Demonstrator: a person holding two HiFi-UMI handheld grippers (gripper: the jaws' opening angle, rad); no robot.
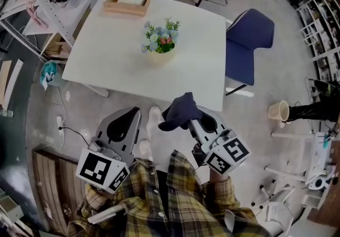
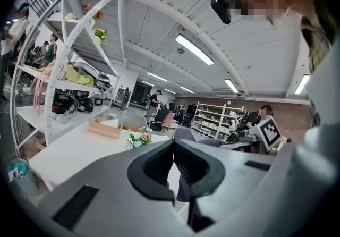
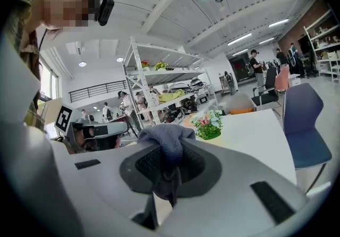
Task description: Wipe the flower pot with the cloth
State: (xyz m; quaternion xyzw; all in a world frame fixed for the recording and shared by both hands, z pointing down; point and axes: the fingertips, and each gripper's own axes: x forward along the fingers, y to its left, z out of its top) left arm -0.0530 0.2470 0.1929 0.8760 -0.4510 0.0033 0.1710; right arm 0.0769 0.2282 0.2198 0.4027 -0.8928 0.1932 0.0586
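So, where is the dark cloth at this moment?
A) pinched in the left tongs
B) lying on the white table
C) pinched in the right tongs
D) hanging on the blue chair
C: the right gripper view shows the cloth bunched between the jaws of the right tongs; the left tongs are shut on nothing.

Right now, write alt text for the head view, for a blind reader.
Seen from above, the right gripper holds a dark blue cloth and the shut, empty left gripper sits beside it, both short of a white table. A flower pot stands on the table.
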